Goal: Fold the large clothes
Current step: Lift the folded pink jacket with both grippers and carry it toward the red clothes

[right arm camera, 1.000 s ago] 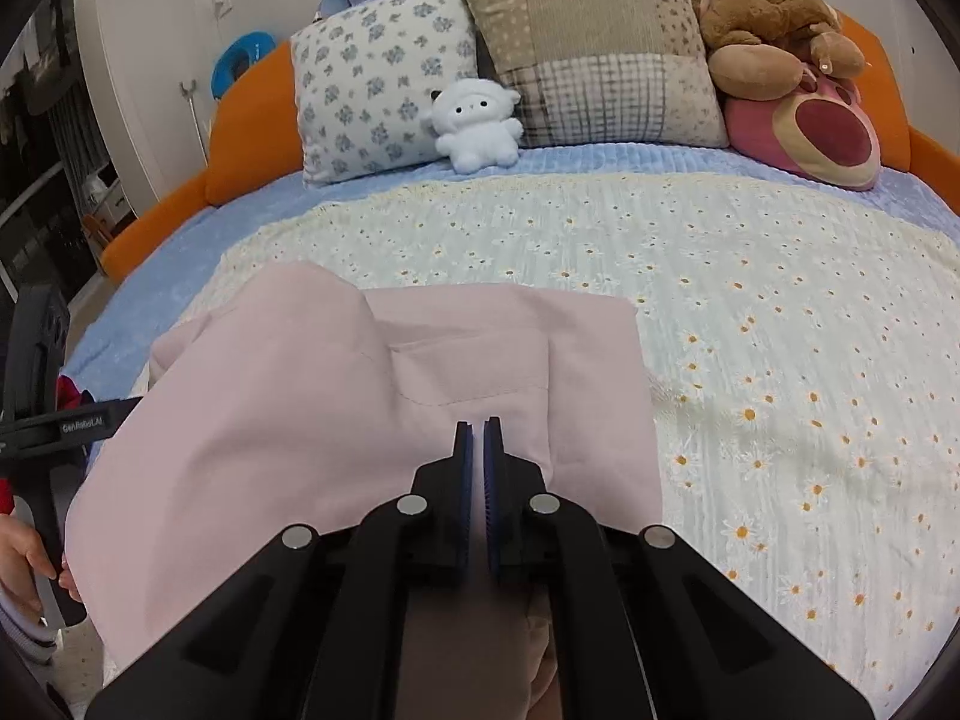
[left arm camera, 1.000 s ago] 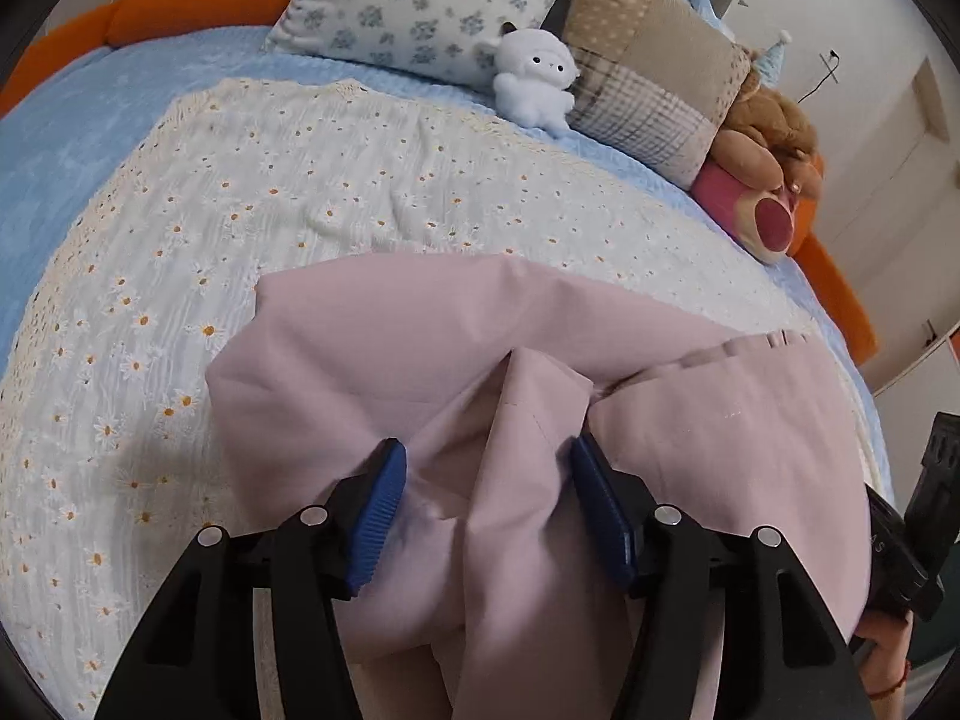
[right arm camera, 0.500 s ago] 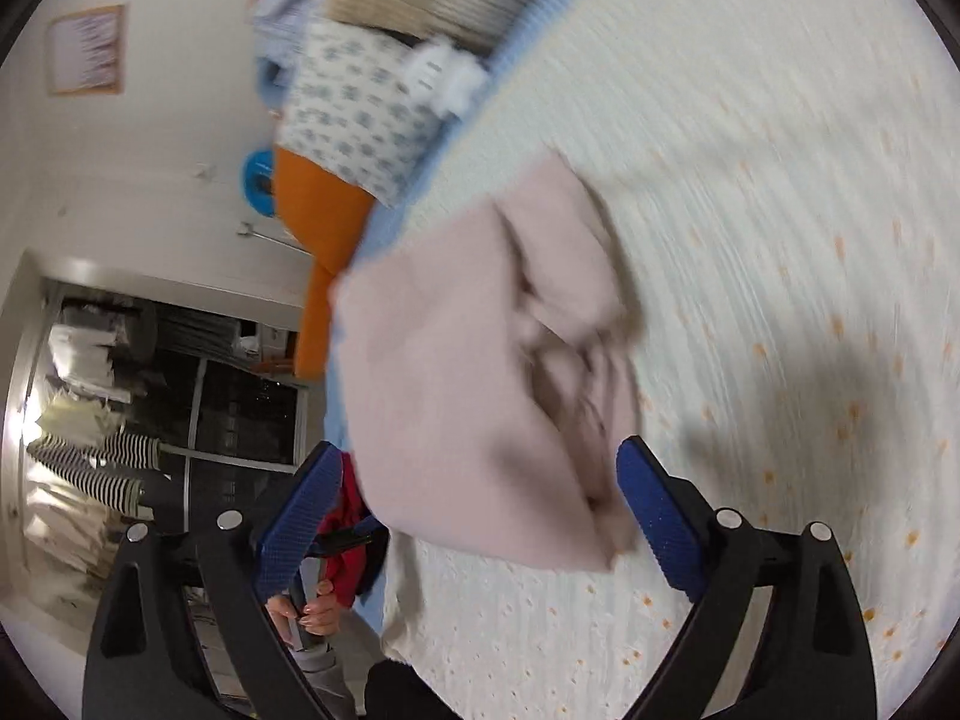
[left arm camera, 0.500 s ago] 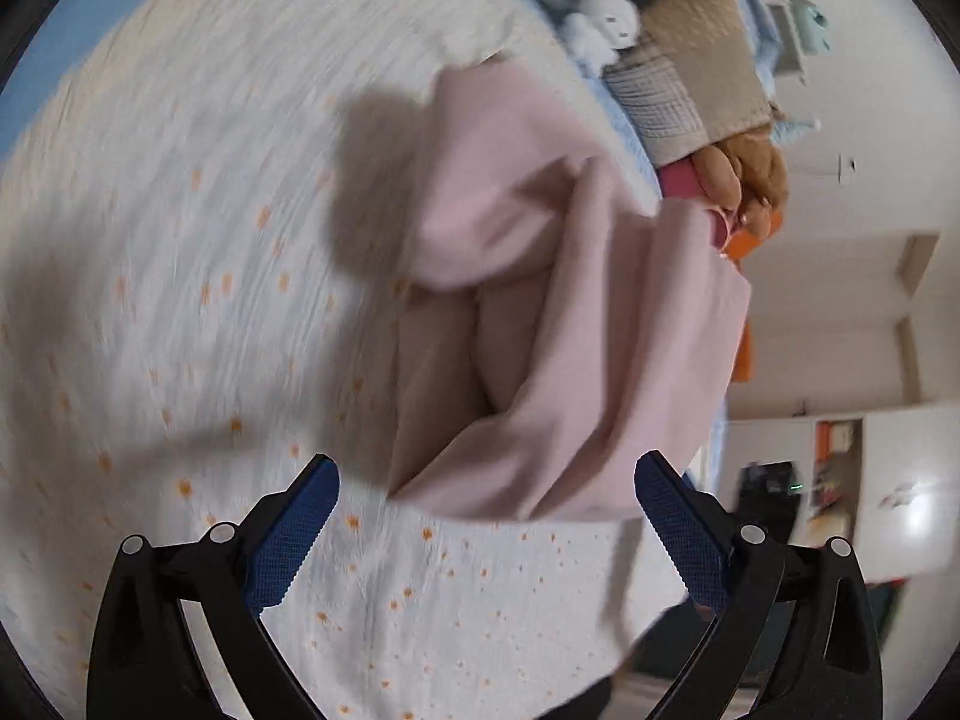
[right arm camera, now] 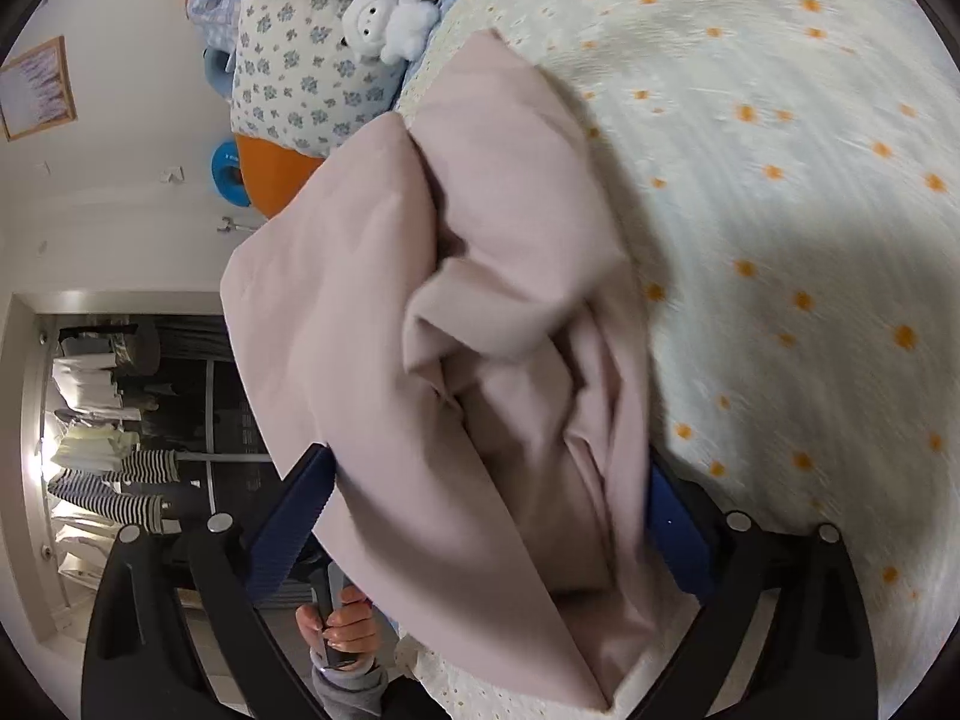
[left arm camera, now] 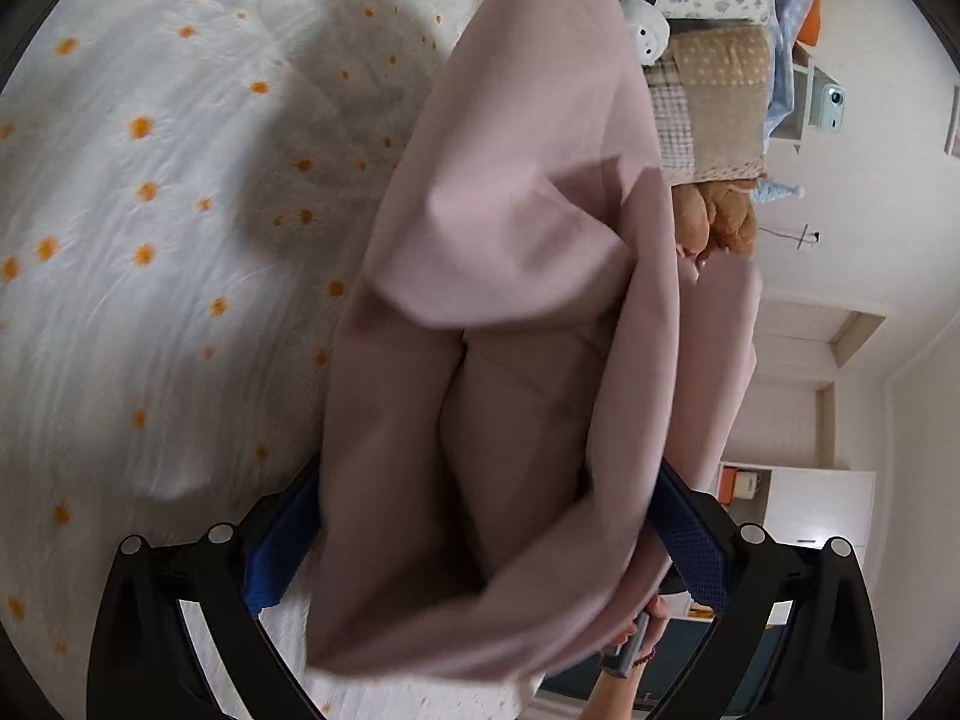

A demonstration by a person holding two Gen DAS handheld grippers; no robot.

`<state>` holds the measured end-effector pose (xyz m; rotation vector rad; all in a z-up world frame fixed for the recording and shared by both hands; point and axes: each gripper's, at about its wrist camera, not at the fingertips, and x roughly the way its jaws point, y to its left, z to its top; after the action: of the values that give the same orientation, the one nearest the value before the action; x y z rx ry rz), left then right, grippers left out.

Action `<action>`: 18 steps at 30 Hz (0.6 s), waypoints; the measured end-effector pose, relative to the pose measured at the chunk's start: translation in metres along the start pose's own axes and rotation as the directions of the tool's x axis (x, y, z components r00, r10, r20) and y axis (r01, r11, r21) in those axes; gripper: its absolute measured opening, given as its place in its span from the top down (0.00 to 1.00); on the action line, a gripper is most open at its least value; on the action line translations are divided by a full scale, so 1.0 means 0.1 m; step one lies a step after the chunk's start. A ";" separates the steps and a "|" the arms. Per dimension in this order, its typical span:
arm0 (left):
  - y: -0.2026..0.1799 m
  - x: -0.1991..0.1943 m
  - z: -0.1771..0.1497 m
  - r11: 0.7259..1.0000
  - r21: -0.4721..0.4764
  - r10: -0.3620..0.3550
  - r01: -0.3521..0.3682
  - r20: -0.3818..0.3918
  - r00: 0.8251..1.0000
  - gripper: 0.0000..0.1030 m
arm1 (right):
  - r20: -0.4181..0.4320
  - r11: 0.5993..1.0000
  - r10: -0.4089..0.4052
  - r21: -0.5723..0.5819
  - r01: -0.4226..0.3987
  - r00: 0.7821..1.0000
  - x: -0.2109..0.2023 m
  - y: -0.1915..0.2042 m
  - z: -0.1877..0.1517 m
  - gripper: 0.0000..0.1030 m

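A folded pink garment [left arm camera: 510,252] hangs bunched above the daisy-print bedspread [left arm camera: 150,210], between my two grippers. My left gripper [left arm camera: 486,546] has its jaws wide apart, and the bundle fills the gap between the blue pads [left arm camera: 690,546]. In the right wrist view the same garment [right arm camera: 456,312] fills the gap of my right gripper [right arm camera: 480,516], whose jaws also stand wide apart beside its blue pads [right arm camera: 675,531]. Both views are rolled sideways. The garment's lower edge is hidden behind the fingers.
Pillows [right arm camera: 300,78], a white plush toy [right arm camera: 387,15] and a brown bear [left arm camera: 720,222] sit at the bed's head. An orange bed frame [right arm camera: 276,171] borders the bedspread [right arm camera: 780,180]. A wardrobe with hanging clothes [right arm camera: 108,462] stands beyond the bed.
A second ago the garment lay on the bed, the right gripper shut. Both grippers opened wide and rolled sideways, and the bundle now sits lifted between them, closer to both cameras.
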<state>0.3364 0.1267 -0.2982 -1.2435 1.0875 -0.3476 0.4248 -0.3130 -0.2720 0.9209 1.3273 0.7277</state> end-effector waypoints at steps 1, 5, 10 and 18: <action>-0.01 0.03 0.07 1.000 0.001 -0.015 0.015 0.004 1.000 0.03 | -0.006 1.000 -0.003 0.004 0.003 1.000 0.02 0.01 0.03 0.04; -0.14 0.22 0.33 1.000 0.016 -0.014 0.014 0.015 1.000 0.03 | -0.026 1.000 -0.019 0.015 0.019 0.999 0.15 0.08 0.18 0.04; -0.33 0.48 0.47 0.989 0.076 0.122 -0.125 0.040 0.992 0.03 | -0.013 0.995 -0.091 -0.033 0.090 0.996 0.34 0.20 0.26 0.03; -0.55 0.45 0.32 0.972 0.120 0.187 -0.200 0.113 0.976 0.32 | 0.030 0.996 -0.007 -0.084 0.009 1.000 0.20 0.17 0.10 0.61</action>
<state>0.4025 0.0930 -0.2728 -1.0186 1.0718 -0.2015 0.4382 -0.2887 -0.2663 0.8554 1.2648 0.7553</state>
